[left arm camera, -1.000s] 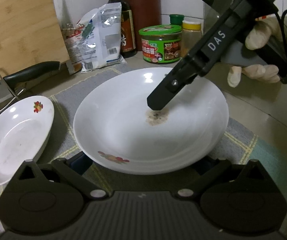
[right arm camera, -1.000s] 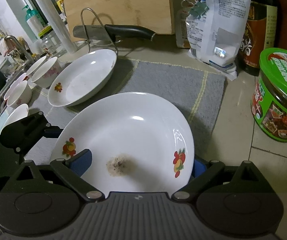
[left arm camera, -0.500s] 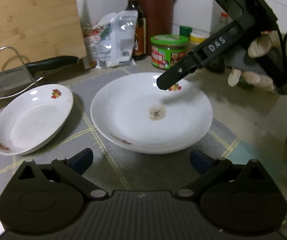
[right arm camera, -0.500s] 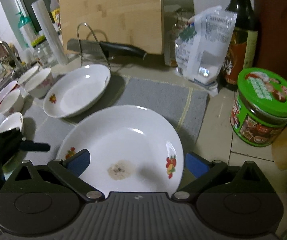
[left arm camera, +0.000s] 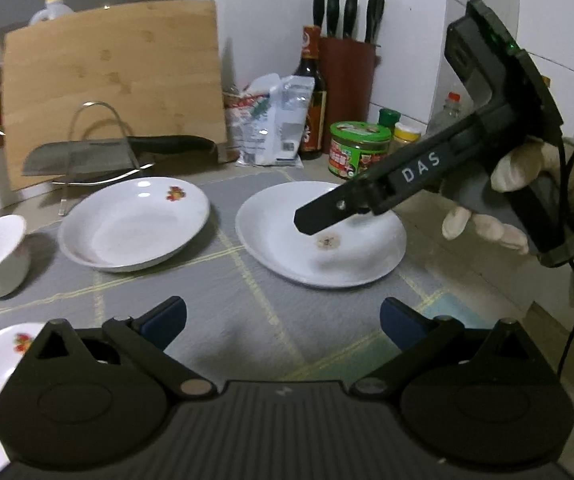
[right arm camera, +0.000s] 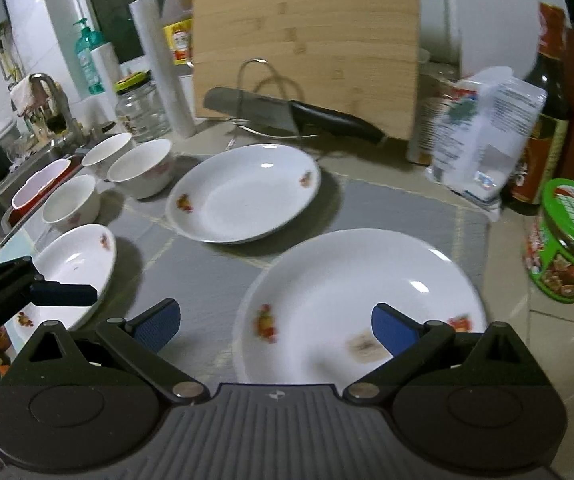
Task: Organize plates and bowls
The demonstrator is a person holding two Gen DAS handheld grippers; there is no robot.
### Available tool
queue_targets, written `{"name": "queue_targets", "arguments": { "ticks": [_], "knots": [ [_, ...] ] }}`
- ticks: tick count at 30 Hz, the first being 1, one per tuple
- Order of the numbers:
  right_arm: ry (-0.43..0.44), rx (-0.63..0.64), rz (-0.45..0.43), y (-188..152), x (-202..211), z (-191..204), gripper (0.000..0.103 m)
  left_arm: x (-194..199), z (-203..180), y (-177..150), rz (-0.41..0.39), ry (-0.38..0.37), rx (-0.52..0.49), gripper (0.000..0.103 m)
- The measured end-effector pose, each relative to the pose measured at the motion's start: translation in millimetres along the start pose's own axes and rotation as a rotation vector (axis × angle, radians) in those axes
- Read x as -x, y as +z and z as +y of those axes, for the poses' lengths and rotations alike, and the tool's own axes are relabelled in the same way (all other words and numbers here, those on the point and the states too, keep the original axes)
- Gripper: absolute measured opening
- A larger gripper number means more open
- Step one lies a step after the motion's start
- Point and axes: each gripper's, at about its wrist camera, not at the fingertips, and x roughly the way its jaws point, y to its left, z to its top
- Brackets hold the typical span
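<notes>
Hovering over the mat, both grippers spread open, gripping nothing.
Right gripper [right arm camera: 275,322] sits low above the stained plate [right arm camera: 361,306]; its gloved hand [left arm camera: 499,204] shows only in the left view. Left gripper [left arm camera: 283,320] hangs over bare grey mat [left arm camera: 223,304], plates ahead of it. Stained plate's near rim is cut off behind the right gripper body. Right view alone shows three bowls [right arm camera: 141,172] near the sink; second plate [right arm camera: 243,192] lies beside the stained one.

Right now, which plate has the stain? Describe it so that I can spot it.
On the grey mat, find the green-lidded jar. The stained plate lies nearest it. Unlike the clean plate beside it, it carries a brownish smear.
</notes>
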Motion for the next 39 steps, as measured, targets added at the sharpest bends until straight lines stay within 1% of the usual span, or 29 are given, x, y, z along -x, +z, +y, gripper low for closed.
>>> {"name": "queue_targets", "arguments": {
  "ticks": [2, 5, 9, 13, 17, 26, 29, 33, 39],
  "knots": [
    [0.006, 0.0, 0.0, 0, 0, 16, 0.103, 13, 7, -7, -0.005, 0.012, 0.004, 0.102],
    [-0.01, -0.001, 0.006, -2, -4, 38, 0.103, 29, 18, -14, -0.006, 0.028, 0.015, 0.102],
    [-0.009, 0.003, 0.025, -5, -14, 69, 0.103, 53, 36, -29, -0.005, 0.071, 0.021, 0.102],
    [-0.029, 0.03, 0.033, -8, -28, 97, 0.103, 73, 55, -45, -0.004, 0.096, 0.053, 0.102],
    [-0.01, 0.02, 0.055, -12, -42, 118, 0.103, 87, 73, -59, -0.001, 0.129, 0.068, 0.102],
    [0.025, 0.054, 0.11, -16, -66, 156, 0.103, 111, 110, -88, 0.023, 0.221, 0.097, 0.102],
    [0.032, 0.058, 0.127, -16, -75, 165, 0.103, 117, 122, -100, 0.047, 0.23, 0.102, 0.102],
    [0.032, 0.064, 0.149, -16, -86, 176, 0.103, 115, 136, -113, 0.09, 0.232, 0.083, 0.102],
    [0.039, 0.058, 0.176, -19, -95, 189, 0.103, 100, 147, -127, 0.147, 0.175, 0.033, 0.102]
  ]
}}
